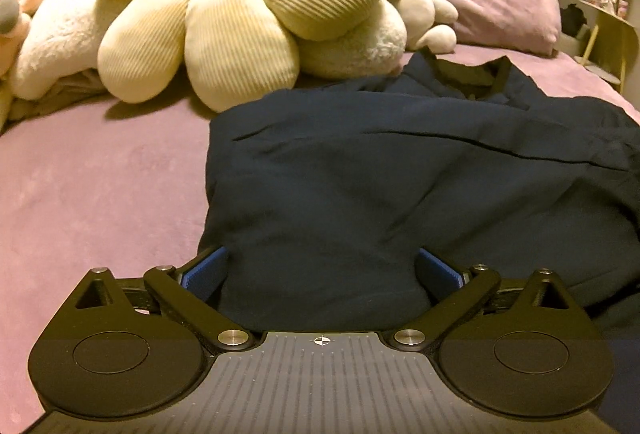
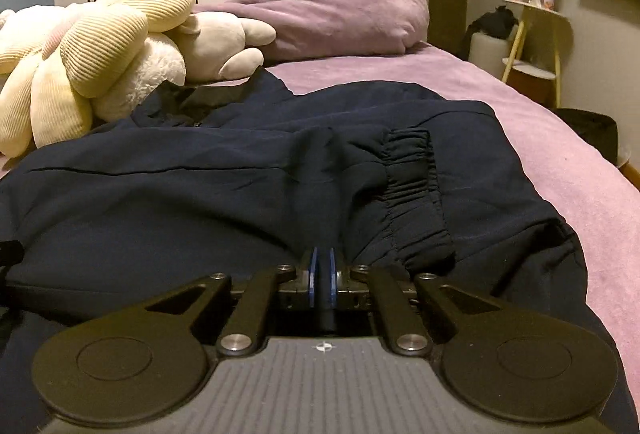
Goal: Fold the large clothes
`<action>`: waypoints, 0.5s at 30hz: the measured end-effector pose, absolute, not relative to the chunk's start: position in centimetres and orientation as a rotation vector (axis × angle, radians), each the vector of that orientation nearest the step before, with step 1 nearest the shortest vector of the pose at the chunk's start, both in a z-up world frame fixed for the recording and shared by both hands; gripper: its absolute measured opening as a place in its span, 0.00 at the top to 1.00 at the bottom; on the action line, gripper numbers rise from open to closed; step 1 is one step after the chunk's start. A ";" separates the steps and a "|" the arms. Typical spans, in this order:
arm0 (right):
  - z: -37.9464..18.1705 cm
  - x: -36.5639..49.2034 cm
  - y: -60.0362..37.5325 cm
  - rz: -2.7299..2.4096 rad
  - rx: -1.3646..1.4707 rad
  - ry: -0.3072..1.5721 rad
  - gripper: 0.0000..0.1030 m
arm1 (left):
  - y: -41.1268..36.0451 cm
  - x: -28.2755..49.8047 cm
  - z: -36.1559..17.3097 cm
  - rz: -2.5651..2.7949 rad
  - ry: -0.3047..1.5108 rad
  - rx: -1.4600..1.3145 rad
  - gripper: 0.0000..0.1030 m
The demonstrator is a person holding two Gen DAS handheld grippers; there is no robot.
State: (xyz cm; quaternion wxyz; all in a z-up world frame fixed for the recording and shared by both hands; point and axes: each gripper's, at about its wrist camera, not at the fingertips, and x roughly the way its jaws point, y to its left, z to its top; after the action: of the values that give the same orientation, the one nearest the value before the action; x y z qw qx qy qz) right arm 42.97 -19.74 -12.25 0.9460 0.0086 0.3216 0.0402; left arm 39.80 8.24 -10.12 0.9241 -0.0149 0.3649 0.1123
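Note:
A dark navy jacket (image 1: 380, 161) lies spread on the purple bed (image 1: 100, 173), its collar toward the pillows. My left gripper (image 1: 322, 266) is open, its blue pads wide apart around a bunched edge of the jacket that fills the gap. In the right wrist view the jacket (image 2: 200, 185) shows an elastic cuff (image 2: 412, 193) on top. My right gripper (image 2: 322, 270) is shut on a ridge of jacket fabric, which is pinched between the blue pads.
A yellow flower-shaped cushion (image 1: 240, 25) and white plush toys (image 2: 216, 41) lie just beyond the jacket. A purple pillow (image 2: 340, 13) sits at the head of the bed. A small side table (image 2: 536, 33) stands to the right of the bed, wardrobes behind.

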 end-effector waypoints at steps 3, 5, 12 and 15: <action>-12.9 42.5 -19.6 0.089 -0.007 0.637 0.96 | 8.0 39.8 -10.3 0.234 0.750 -0.011 0.00; -13.0 42.0 -19.3 0.087 -0.014 0.623 0.96 | 7.9 39.9 -10.1 0.239 0.762 0.001 0.00; -12.4 42.0 -18.6 0.082 -0.077 0.659 0.96 | 9.2 39.3 -8.9 0.242 0.882 -0.070 0.00; -10.9 42.6 -18.5 0.085 -0.095 0.748 0.96 | 10.3 36.9 -7.7 0.210 0.899 -0.142 0.00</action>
State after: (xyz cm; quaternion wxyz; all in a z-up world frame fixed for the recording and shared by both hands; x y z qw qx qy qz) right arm 42.61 -18.53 -10.86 0.9289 -0.0462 0.3650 0.0414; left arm 36.91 10.28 -7.71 0.8928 -0.0685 0.4336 0.1012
